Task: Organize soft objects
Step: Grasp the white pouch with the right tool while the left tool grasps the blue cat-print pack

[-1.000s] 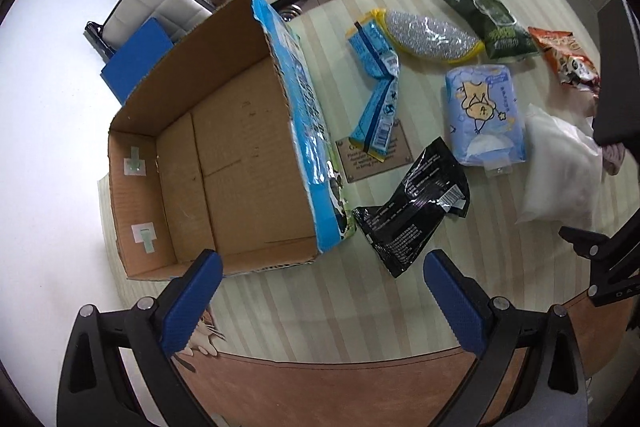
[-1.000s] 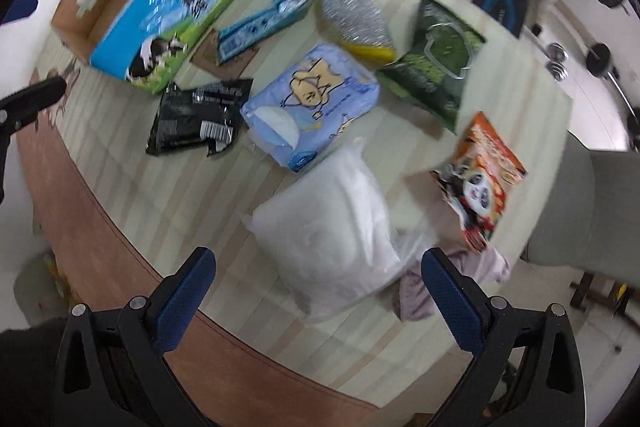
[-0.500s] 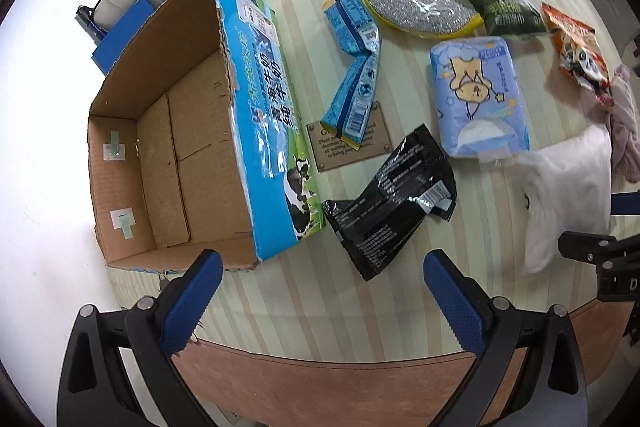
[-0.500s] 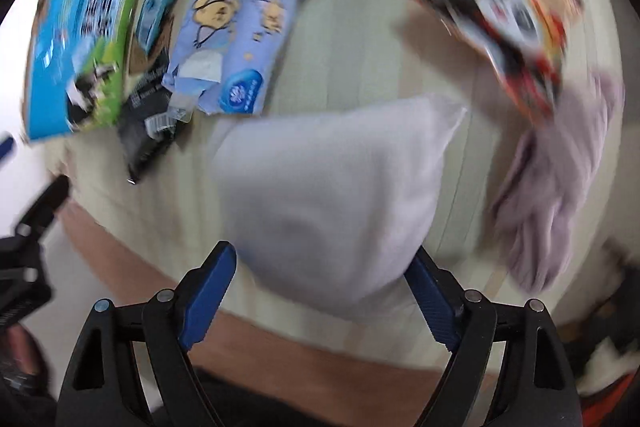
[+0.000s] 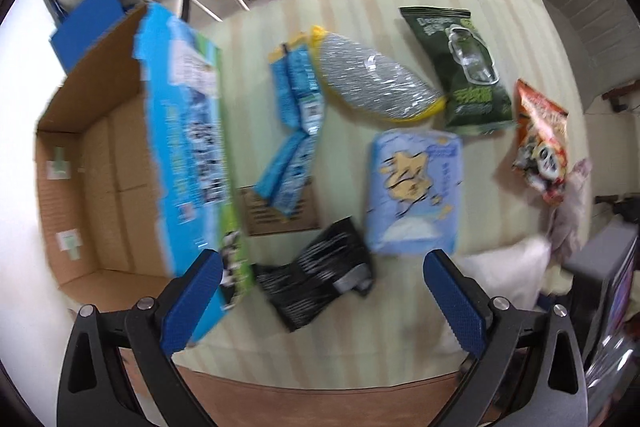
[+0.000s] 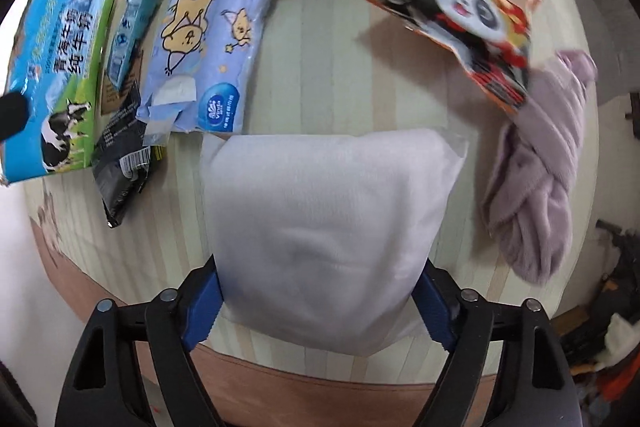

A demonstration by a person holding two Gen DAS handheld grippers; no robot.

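A white soft pack (image 6: 324, 223) lies on the striped table; my right gripper (image 6: 316, 307) has its blue fingers on both its sides, closed against it. It also shows in the left wrist view (image 5: 508, 275). My left gripper (image 5: 320, 303) is open and empty above a black pouch (image 5: 320, 283). An open cardboard box (image 5: 100, 179) with a blue printed side lies at the left. A blue tissue pack (image 6: 208, 51) sits just beyond the white pack, also in the left wrist view (image 5: 416, 187).
A panda snack bag (image 6: 476, 23), a pink cloth (image 6: 536, 171), a green snack bag (image 5: 464, 67), a silver-and-yellow pack (image 5: 372, 83) and blue wrappers (image 5: 296, 131) lie on the table. The brown table edge (image 6: 320, 383) runs close under the right gripper. Chairs stand beyond the table.
My right gripper moved down onto the white pack and narrowed around it. My left gripper shifted right, over the black pouch.
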